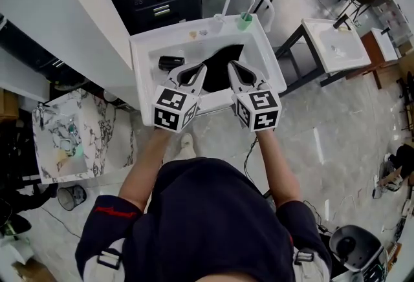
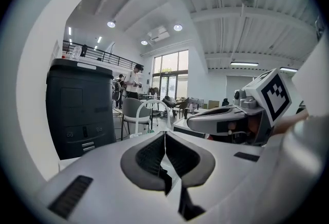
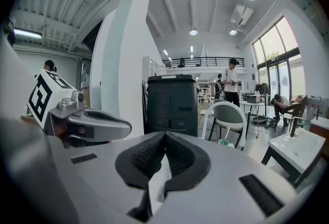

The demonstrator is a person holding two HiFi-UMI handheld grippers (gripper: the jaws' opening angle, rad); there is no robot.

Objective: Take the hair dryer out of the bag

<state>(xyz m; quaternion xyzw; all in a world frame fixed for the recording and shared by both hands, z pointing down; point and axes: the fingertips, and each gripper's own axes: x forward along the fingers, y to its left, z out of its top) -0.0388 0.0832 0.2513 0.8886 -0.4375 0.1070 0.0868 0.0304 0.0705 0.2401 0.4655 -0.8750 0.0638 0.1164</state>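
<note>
Fingers (image 2: pixel 149 159) of the left gripper (image 1: pixel 196 74) are pressed together with nothing between them. The right gripper (image 1: pixel 237 71) is the same, closed and empty, as its own view shows (image 3: pixel 164 135). Both grippers hover side by side, pointing slightly down, above the front edge of the white rimmed table (image 1: pixel 145 54).

The floppy black fabric bag (image 1: pixel 226 61) lies mid-table, just past the fingertips. A small dark cylinder-shaped object (image 1: pixel 171 62) lies on the table left of the bag, apart from it. It could be the hair dryer already out, but it is too small to tell. A green plastic cup (image 1: pixel 244 21) stands at the far rim.

Judgement: neither gripper is on anything, so this is a pause or a reposition.
- If the dryer is in the bag, both pairs of fingers must open before they go down.
- One gripper should pinch the bag's edge near the mouth and hold it against the table.
- The other should go in along the opening, close on the dryer's handle or barrel, and pull straight back out.
- A pull without the bag pinned will likely drag it along.
- The far gripper should keep clear of the cup.
</note>
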